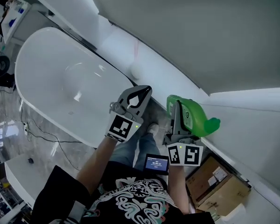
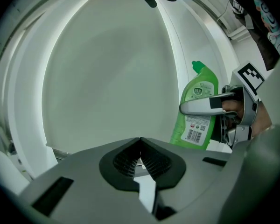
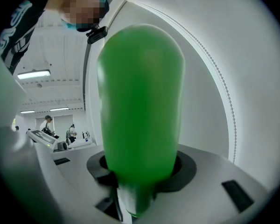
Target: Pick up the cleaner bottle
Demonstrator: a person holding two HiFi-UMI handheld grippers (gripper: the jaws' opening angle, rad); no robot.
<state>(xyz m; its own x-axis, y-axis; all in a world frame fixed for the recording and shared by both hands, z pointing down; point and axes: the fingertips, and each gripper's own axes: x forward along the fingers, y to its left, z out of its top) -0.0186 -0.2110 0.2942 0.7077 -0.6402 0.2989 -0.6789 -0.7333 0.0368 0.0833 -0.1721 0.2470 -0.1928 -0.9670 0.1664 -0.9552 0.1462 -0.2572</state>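
White bathroom fittings and a plain grey wall (image 1: pixel 200 31) fill the background. At the centre, the right gripper (image 1: pixel 179 108) is clamped on the green cleaner bottle (image 1: pixel 198 118), its jaws pressing either side of the bottle's body. In the left gripper view the bottle (image 2: pixel 198 111) stands upright with its angled cap at the top and its barcode label showing. Just beside it, the left gripper (image 1: pixel 140 97) is clenched on nothing, its ribbed pads meeting. Below and to the left of both lies the white bathtub (image 1: pixel 51 78). A small lit screen (image 1: pixel 157 163) sits at the person's chest. A cardboard box (image 1: pixel 214 181) rests on the floor at lower right.
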